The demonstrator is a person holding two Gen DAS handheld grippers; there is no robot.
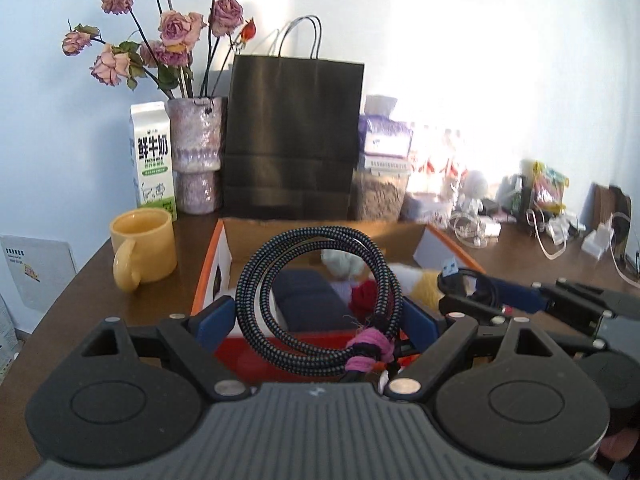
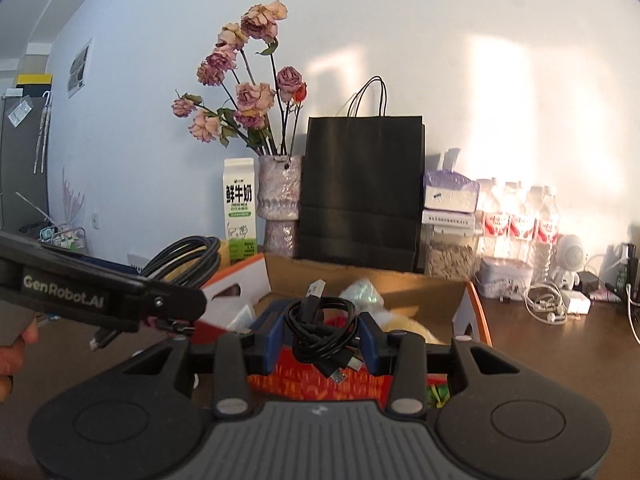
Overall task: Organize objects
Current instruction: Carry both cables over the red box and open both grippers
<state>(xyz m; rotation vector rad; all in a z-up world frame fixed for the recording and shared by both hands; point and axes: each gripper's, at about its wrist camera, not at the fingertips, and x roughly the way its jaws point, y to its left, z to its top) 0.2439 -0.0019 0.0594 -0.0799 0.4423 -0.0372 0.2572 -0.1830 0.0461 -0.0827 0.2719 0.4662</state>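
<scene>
A coil of blue-black braided cable [image 1: 256, 280], tied with a pink band, stands upright between the blue pads of my left gripper [image 1: 318, 316], which is shut on it. The coil hangs above an open orange-and-white cardboard box [image 1: 208, 264] holding soft toys and a dark pouch. My right gripper [image 2: 322, 336] is shut on a bundle of black USB cable [image 2: 320, 320] over the same box [image 2: 476, 312]. Each gripper shows in the other's view: the right gripper [image 1: 468, 296] on the right, the left gripper [image 2: 176, 312] on the left with its coil [image 2: 184, 260].
On the brown table [image 1: 80, 300] a yellow mug [image 1: 144, 248] sits left of the box. Behind stand a milk carton [image 1: 154, 156], a vase of dried roses [image 1: 196, 156] and a black paper bag [image 1: 292, 136]. Water bottles [image 2: 516, 224] and white chargers [image 1: 560, 224] crowd the right.
</scene>
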